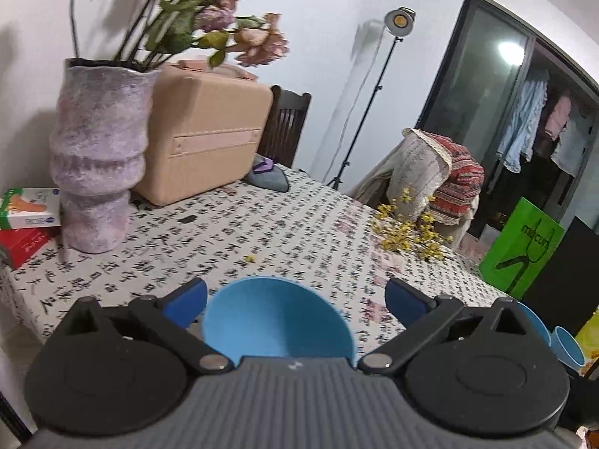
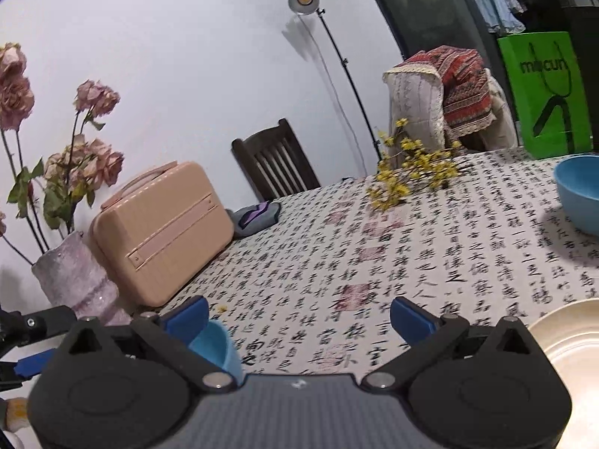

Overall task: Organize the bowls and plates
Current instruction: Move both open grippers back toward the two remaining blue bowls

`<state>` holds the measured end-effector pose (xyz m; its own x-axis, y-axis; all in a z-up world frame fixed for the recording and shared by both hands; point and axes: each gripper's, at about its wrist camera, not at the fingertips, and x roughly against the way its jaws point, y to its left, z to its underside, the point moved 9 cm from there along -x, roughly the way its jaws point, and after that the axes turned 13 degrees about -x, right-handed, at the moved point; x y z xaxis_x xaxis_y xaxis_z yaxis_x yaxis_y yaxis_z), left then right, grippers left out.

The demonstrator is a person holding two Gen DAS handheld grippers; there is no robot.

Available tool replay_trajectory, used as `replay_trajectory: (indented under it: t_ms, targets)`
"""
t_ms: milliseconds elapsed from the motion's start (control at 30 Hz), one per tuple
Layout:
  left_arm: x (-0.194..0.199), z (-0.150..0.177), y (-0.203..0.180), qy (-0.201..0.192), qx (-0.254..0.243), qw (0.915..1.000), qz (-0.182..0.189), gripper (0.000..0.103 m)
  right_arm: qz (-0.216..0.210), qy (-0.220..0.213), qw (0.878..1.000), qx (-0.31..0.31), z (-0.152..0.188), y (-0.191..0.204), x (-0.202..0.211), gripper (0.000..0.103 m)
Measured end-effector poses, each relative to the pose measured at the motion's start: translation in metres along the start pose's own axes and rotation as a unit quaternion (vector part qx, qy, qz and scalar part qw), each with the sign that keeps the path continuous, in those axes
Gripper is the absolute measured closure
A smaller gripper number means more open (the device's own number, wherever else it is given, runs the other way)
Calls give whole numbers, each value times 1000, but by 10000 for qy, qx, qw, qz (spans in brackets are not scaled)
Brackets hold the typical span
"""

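In the left wrist view, a blue bowl (image 1: 277, 321) sits on the table close in front of me, between the wide-apart fingers of my left gripper (image 1: 295, 301), which is open. Its left rim lies near the left fingertip. Two more blue bowls (image 1: 561, 340) show at the right edge. My right gripper (image 2: 298, 318) is open above the patterned tablecloth and holds nothing. A small blue bowl (image 2: 219, 348) peeks out behind its left finger. A larger blue bowl (image 2: 580, 191) stands at the right, and a cream plate (image 2: 569, 344) lies at the lower right.
A purple vase of dried flowers (image 1: 97, 157), a beige case (image 1: 202, 134) and boxes (image 1: 26, 217) line the table's far left. Yellow flower sprigs (image 2: 411, 176) lie at the far edge. Beyond stand a dark chair (image 2: 273, 161), a draped chair (image 2: 441, 101), a lamp stand (image 2: 337, 56) and a green bag (image 2: 543, 93).
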<state>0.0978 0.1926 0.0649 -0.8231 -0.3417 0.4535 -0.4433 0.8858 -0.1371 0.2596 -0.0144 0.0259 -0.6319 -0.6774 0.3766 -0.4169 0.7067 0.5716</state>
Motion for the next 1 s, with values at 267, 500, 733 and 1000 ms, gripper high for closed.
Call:
replay_trajectory:
  t_ms: [267, 500, 733, 1000]
  targets:
    - [-14, -4, -46, 11, -169, 9991, 377, 0, 250, -229, 9993, -184, -23, -42, 15, 0]
    - [-35, -4, -91, 138, -290, 9972, 683, 0, 477, -467, 9970, -396, -51, -87, 33, 0]
    - [-55, -6, -141, 212, -431, 9956, 810, 0, 522, -580, 9957, -492, -83, -130, 43, 0]
    - [-68, -17, -190, 201, -546, 9927, 1054, 0, 569, -718, 9940, -597, -118, -156, 48, 0]
